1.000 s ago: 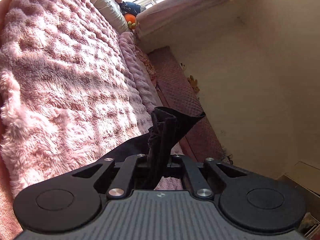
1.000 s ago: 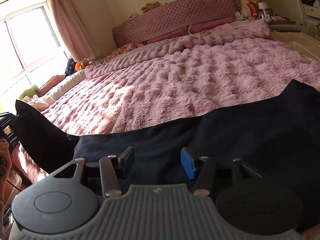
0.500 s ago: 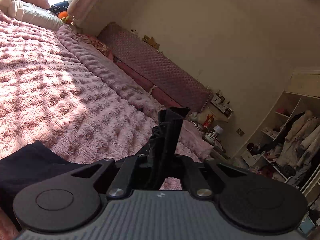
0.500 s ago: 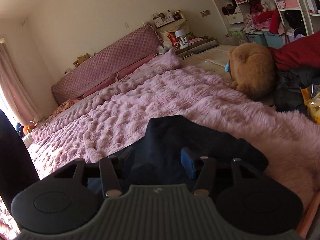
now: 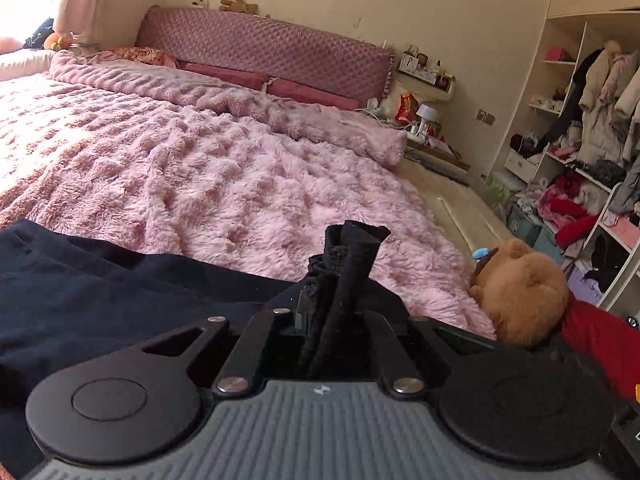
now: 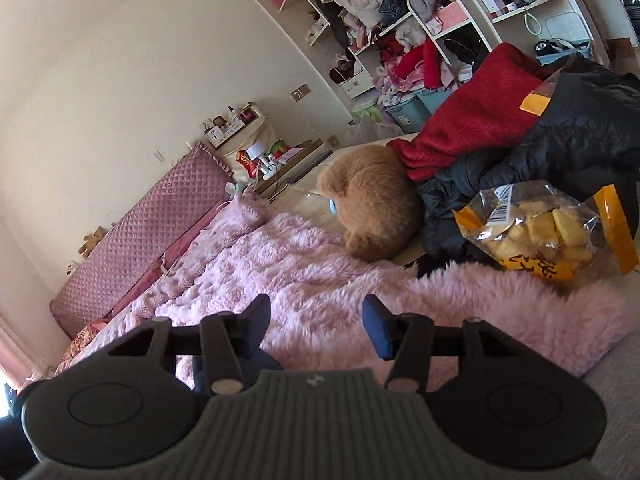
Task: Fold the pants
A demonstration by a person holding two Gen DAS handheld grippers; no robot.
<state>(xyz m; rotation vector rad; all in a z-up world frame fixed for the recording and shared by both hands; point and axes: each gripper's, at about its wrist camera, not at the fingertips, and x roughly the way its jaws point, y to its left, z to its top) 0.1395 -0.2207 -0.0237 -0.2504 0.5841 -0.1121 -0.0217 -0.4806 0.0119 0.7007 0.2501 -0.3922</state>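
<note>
Dark knit cloth pinched in the left tool, the right tool gaping over the pink blanket.

Bunched navy fabric stands up between the closed fingers of the left tool (image 5: 334, 312), a gathered end of the pants (image 5: 100, 300), whose soft, matte body trails away to that tool's left, lying flat along the near edge of the shaggy pink blanket (image 5: 224, 184) on the bed. The right tool (image 6: 316, 324) has its blue-padded fingers well apart with nothing between them; only a scrap of navy shows by its left finger. My guess is the held end must be carried leftward along the pants' length, so the left hand is the nearer. Beyond lie a brown plush bear (image 6: 372, 200), a crinkly snack bag (image 6: 540, 228), and a red knit (image 6: 472, 116) on dark jackets.
</note>
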